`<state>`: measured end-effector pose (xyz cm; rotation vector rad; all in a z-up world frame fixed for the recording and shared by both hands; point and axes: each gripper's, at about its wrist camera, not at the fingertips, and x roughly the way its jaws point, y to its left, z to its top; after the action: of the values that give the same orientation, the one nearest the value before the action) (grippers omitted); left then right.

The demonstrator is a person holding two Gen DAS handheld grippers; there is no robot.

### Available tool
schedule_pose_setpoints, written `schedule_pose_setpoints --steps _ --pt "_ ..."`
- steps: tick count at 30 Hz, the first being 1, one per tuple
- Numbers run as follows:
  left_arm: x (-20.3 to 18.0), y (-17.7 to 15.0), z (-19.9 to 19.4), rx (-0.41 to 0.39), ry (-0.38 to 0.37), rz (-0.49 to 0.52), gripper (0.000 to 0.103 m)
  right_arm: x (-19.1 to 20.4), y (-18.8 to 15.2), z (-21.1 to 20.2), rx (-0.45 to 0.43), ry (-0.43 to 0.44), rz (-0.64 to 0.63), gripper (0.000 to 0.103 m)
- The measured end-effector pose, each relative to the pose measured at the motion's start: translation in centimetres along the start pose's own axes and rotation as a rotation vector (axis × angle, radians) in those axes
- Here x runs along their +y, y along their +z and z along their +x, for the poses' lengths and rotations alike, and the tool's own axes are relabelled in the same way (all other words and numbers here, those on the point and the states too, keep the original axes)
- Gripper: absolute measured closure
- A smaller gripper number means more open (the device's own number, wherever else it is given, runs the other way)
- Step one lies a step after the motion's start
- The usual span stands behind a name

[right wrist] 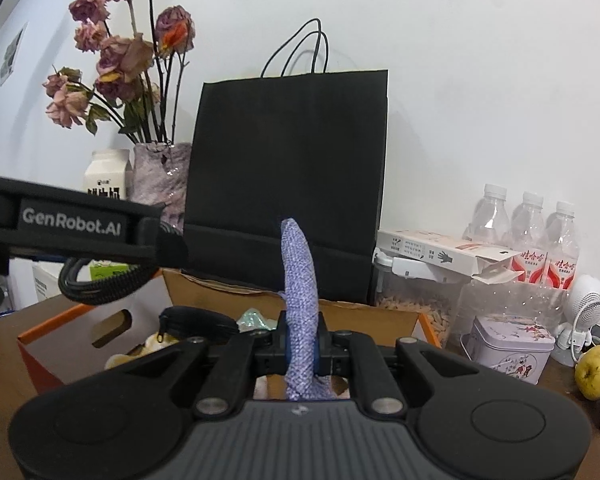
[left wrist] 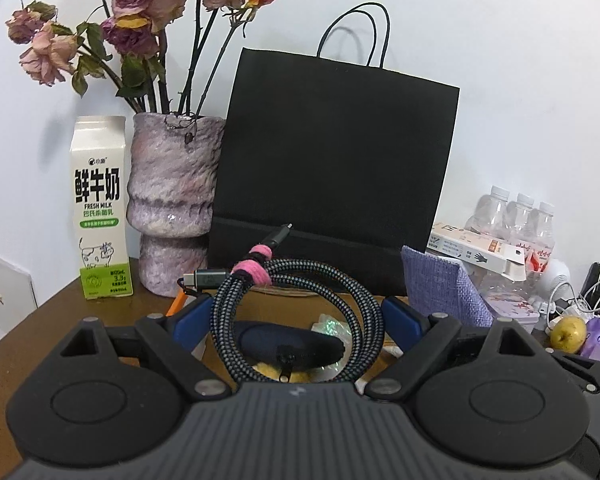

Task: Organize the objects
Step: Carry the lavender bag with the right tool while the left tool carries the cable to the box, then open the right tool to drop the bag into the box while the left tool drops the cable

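Observation:
My left gripper (left wrist: 296,316) grips a coiled black braided cable (left wrist: 300,288) bound with a pink strap (left wrist: 254,268), holding it above an open cardboard box (right wrist: 76,320). The blue pads press the coil's two sides. My right gripper (right wrist: 302,344) is shut on a purple woven cloth (right wrist: 298,280) that stands upright between the fingers; the cloth also shows in the left wrist view (left wrist: 440,284). Inside the box lie a dark zip pouch (left wrist: 288,344), a yellow thing and a shiny wrapper. The left gripper's body with the cable shows in the right wrist view (right wrist: 72,220).
A black paper bag (left wrist: 332,168) stands behind the box. A purple vase of dried roses (left wrist: 172,200) and a milk carton (left wrist: 100,208) stand to the left. Water bottles (right wrist: 524,236), a white carton, a tin (right wrist: 508,348), a small fan and a pear (right wrist: 596,372) crowd the right.

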<state>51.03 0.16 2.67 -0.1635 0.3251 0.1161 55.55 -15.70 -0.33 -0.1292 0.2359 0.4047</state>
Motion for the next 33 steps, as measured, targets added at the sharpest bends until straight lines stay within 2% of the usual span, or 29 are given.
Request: schedule_pose_setpoints --steps 7,16,18,19,20,21,22,25,33 --pt "-0.5 -0.1 1.1 -0.012 0.015 0.02 0.012 0.2 -0.2 1.0 0.022 -0.015 -0.006 0.095" --pt "-0.4 -0.6 1.6 0.002 0.026 0.05 0.01 -0.1 -0.3 1.0 0.05 0.023 0.016 0.092" --pt "-0.5 -0.6 1.6 -0.002 0.035 0.058 0.007 -0.3 -0.4 1.1 0.062 0.034 0.032 0.085" --pt "-0.5 -0.7 1.6 -0.014 0.038 0.058 0.0 -0.5 -0.4 1.2 0.066 0.045 0.044 0.073" --pt "-0.4 -0.7 1.4 -0.032 0.037 0.052 0.0 -0.7 -0.4 1.1 0.066 0.058 0.063 0.045" --pt "-0.3 -0.7 1.2 -0.046 0.035 0.044 0.0 -0.9 -0.4 1.1 0.061 0.071 0.083 0.026" --pt "-0.2 -0.7 1.1 -0.048 0.03 0.036 0.0 -1.1 -0.4 1.0 0.055 0.083 0.099 0.001" --pt "-0.2 -0.6 1.2 -0.025 0.03 0.04 0.0 -1.3 -0.3 1.0 0.041 0.089 0.126 0.0" --pt "0.3 -0.7 0.7 -0.044 0.04 0.021 0.0 -1.2 -0.5 0.4 0.032 0.068 0.123 0.0"
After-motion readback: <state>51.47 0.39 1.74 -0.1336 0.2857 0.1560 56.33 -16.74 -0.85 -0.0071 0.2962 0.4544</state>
